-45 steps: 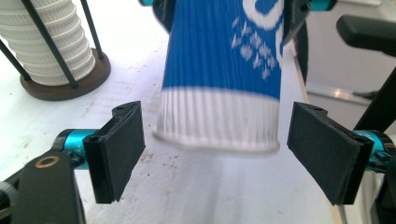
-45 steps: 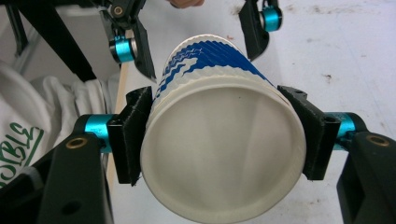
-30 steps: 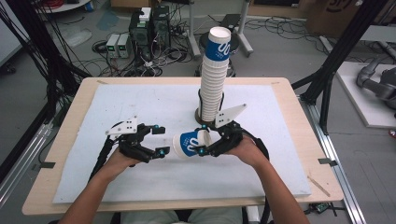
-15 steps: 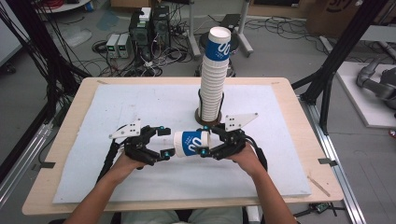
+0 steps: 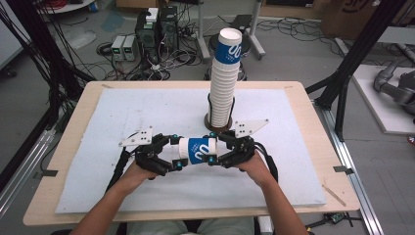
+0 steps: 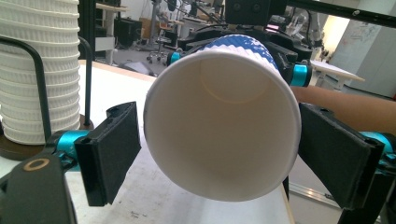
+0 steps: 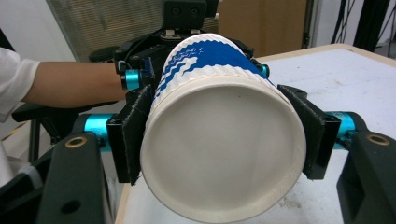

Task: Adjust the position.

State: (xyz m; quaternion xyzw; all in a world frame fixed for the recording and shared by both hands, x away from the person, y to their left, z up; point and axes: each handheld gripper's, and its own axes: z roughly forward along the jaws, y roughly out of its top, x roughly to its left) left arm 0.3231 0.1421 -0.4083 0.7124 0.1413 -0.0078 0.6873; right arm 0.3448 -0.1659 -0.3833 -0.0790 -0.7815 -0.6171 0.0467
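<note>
Cables and equipment boxes are cluttering the floor beyond the wooden table (image 5: 68, 147), which is carrying a pale blue mat (image 5: 147, 112). Taking the tall stack of cups (image 5: 224, 83) as my landmark, I am working on the near side of it, just in front of its base. I am holding a blue-and-white paper cup (image 5: 196, 150) on its side above the mat, between my two tools. My right gripper (image 5: 221, 149) is clamping the cup near its closed bottom; in the right gripper view the black pads are pressing on both sides of the cup (image 7: 219, 154). My left gripper (image 5: 172, 152) is sitting at the cup's open mouth, farther to the left of the stack. Its jaws have just been opening and then easing in a little, with the rim between them. In the left gripper view the cup (image 6: 219, 121) is sitting between the pads with small gaps showing, so that side is gaping and gripping nothing. Beyond the cup, the stack is standing upright in a dark wire holder (image 5: 210, 105), near the middle of the mat.
</note>
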